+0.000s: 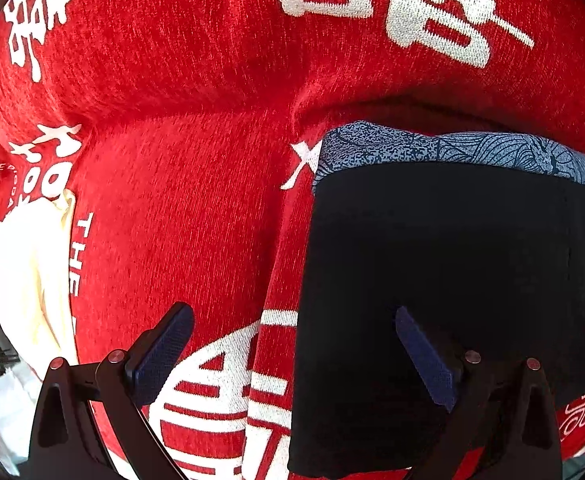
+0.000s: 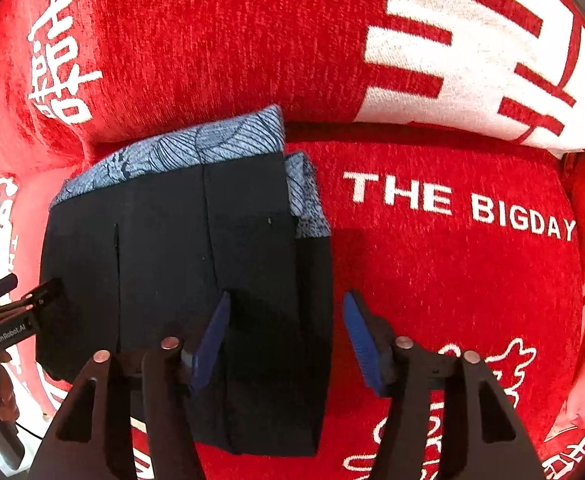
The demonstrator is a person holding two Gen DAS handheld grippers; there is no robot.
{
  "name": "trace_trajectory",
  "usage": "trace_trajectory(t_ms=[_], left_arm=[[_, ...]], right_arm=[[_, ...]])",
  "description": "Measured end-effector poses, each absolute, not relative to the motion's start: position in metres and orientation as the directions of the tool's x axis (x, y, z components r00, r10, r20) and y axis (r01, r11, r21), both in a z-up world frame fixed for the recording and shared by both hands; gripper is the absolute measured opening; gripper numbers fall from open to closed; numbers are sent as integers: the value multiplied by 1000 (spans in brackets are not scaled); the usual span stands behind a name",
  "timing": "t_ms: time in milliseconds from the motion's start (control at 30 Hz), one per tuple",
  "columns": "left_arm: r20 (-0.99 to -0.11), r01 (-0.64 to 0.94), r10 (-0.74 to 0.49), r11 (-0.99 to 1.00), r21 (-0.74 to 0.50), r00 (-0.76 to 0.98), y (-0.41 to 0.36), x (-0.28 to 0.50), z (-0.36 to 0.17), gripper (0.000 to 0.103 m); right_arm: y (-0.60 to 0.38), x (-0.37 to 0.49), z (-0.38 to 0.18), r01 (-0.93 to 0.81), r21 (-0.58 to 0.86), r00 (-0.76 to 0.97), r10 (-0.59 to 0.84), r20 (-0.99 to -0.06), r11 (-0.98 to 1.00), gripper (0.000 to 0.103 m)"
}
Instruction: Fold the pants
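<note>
The black pants [image 2: 196, 264] lie folded into a compact rectangle on a red seat cover [image 2: 452, 280]. They rest on top of a folded blue patterned garment [image 2: 196, 144] whose edge shows at the far side. In the left wrist view the pants [image 1: 432, 264] fill the right half. My left gripper [image 1: 292, 352] is open, its left finger over the red cover and its right finger over the pants' left part. My right gripper [image 2: 286, 336] is open above the pants' right edge. The left gripper's fingers [image 2: 32, 292] show at the pants' left edge.
The red cover has white characters and the words "THE BIGDAY" [image 2: 460, 208]. A red and white cushion [image 2: 492, 52] leans at the back right. A cream cloth [image 1: 32, 276] hangs at the seat's left side.
</note>
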State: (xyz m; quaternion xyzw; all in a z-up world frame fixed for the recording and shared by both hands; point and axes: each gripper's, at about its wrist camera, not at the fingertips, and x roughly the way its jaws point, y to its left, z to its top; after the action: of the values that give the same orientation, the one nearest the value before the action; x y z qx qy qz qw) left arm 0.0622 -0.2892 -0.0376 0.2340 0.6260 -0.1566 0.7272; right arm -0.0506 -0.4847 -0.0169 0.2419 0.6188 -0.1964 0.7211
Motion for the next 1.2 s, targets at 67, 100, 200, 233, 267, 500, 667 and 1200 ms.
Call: trace_trajectory(t_ms=[67,100,200,233,267,500,667,1200], left_arm=[[-984,523,65,840,144,167,-289,62,-37,101],[-984,524,65,839,144,167,-289,62,-37,101],[-984,528,66,837,146,167,-290,63,-37,101],[-984,527,66,837,146,167,-290,63,-37,101],[-984,526,66,838,145,167,-289,63,-37,101],[-988,523,51,843,121,147,-286,66,-38,101],[-996,499,-47,866,-4,74,-277,69,-31,101],[-994,571,-74,821,-14,82,-293,54,-18,101]], right_arm=[[-484,-55,-18,590,112,159,22,-987,799,68],[-484,-58,-18,591,113,159,22,-987,798,68],[-487,-66,-18,590,110,158,19,-987,800,69],[-492,-66,-22,588,108,157,18,-987,801,69],[-493,-67,-22,587,106,155,17,-988,802,70],[-495,-74,-23,593,121,156,34,-987,796,75],[-498,-84,-22,581,144,162,60,-985,801,80],[-499,-119,-9,572,192,212,82,-974,798,88]])
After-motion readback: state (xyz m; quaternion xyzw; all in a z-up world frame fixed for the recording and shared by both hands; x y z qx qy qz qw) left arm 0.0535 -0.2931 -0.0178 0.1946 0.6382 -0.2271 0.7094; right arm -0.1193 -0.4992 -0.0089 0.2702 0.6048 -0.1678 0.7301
